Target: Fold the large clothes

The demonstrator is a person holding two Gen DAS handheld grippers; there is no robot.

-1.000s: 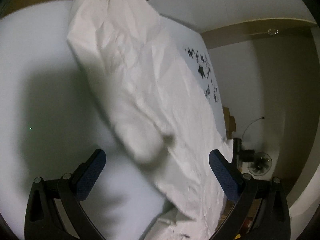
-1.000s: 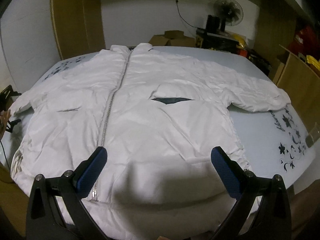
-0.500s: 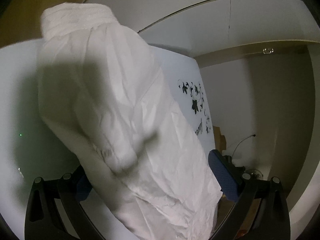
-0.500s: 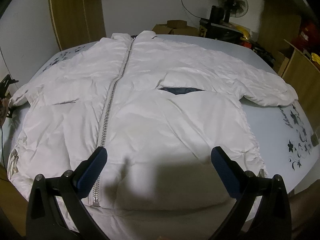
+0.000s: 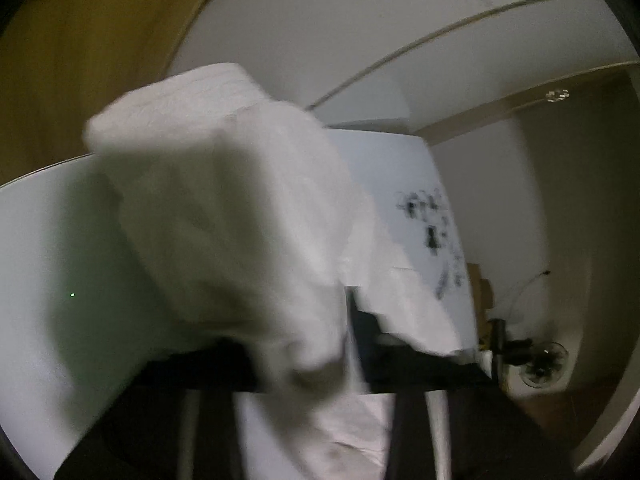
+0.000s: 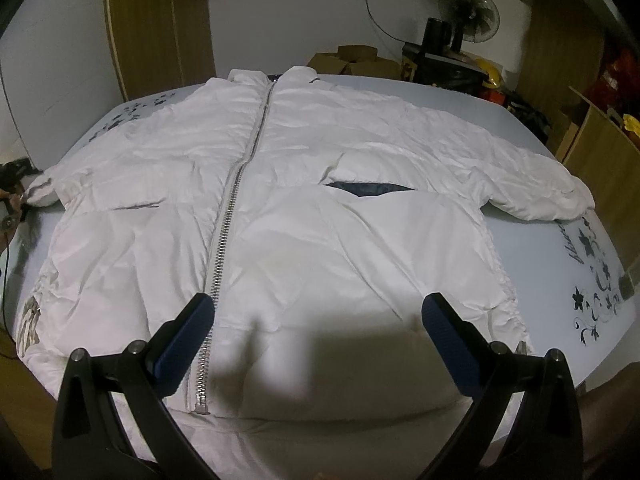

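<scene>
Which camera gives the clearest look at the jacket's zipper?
The right wrist view: the zipper runs sharp and unobstructed from collar to hem down the white jacket, spread flat on the bed. The left wrist view shows only a blurred sleeve, no zipper.

My right tool (image 6: pixel 316 340) hangs with its jaws spread wide above the hem of the white jacket (image 6: pixel 288 216), which lies zipped and flat on the bed (image 6: pixel 560 280), sleeves outstretched.
</scene>
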